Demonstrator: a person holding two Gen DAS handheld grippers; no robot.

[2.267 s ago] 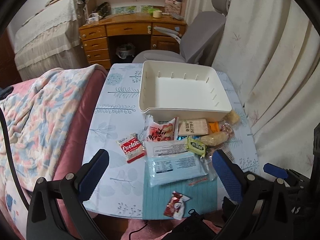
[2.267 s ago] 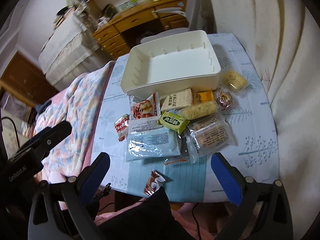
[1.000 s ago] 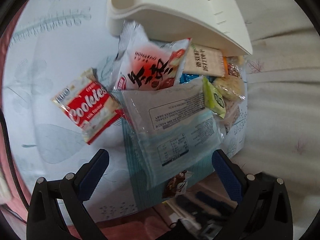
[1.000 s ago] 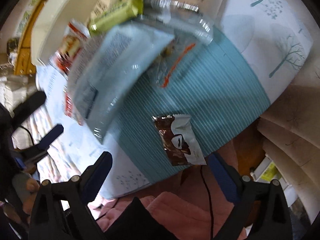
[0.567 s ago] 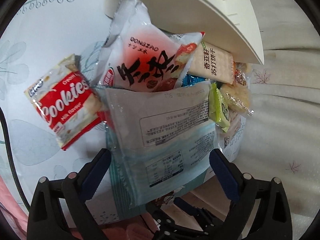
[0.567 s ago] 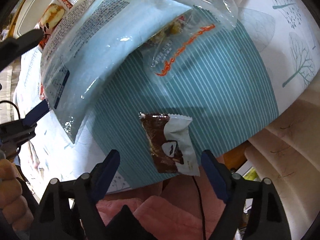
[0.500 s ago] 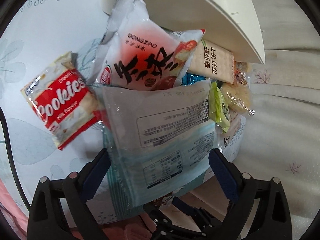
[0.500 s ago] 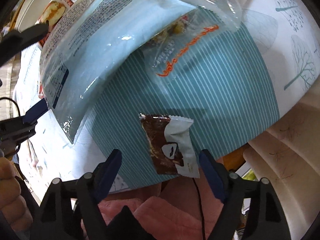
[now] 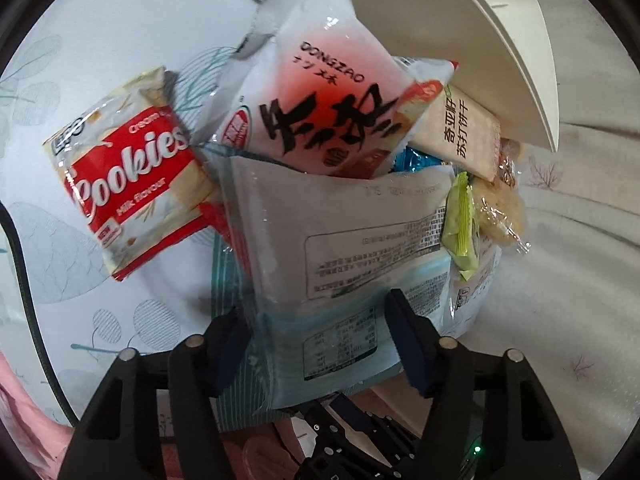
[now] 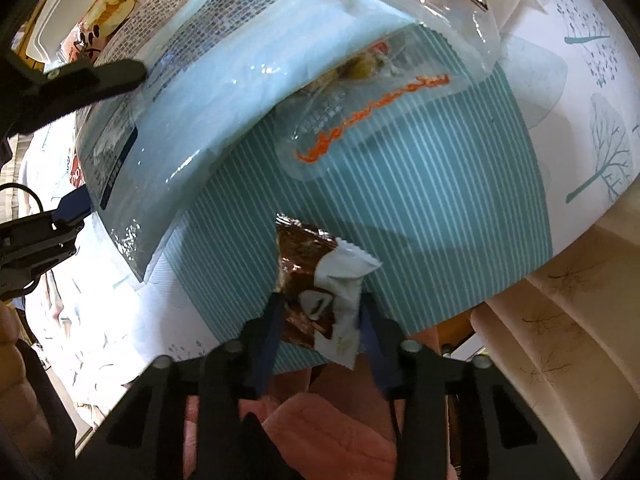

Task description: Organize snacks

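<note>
My left gripper (image 9: 318, 332) points down at a large pale blue packet (image 9: 352, 240). Its jaws are closing, and the blue pads touch both side edges of the packet's near end, which bows upward. In the right wrist view the same packet (image 10: 224, 64) arches between the left gripper's fingers (image 10: 92, 76). My right gripper (image 10: 322, 312) is closing on a small brown-and-white snack packet (image 10: 320, 280) at the table's near edge. The wrapper is crumpled between the pads.
A red Cookies packet (image 9: 128, 188), a red-and-white bag (image 9: 320, 108), a beige cracker pack (image 9: 460, 132) and a green packet (image 9: 460, 224) crowd beside the white bin (image 9: 480, 32). A clear packet with orange lettering (image 10: 360, 120) lies on the teal striped cloth (image 10: 440, 208). Pink fabric (image 10: 340, 420) lies below the table edge.
Both grippers' jaws have narrowed from wide apart onto their packets, and both have sunk closer to the table. The brown-and-white wrapper has crumpled and the blue packet bows more.
</note>
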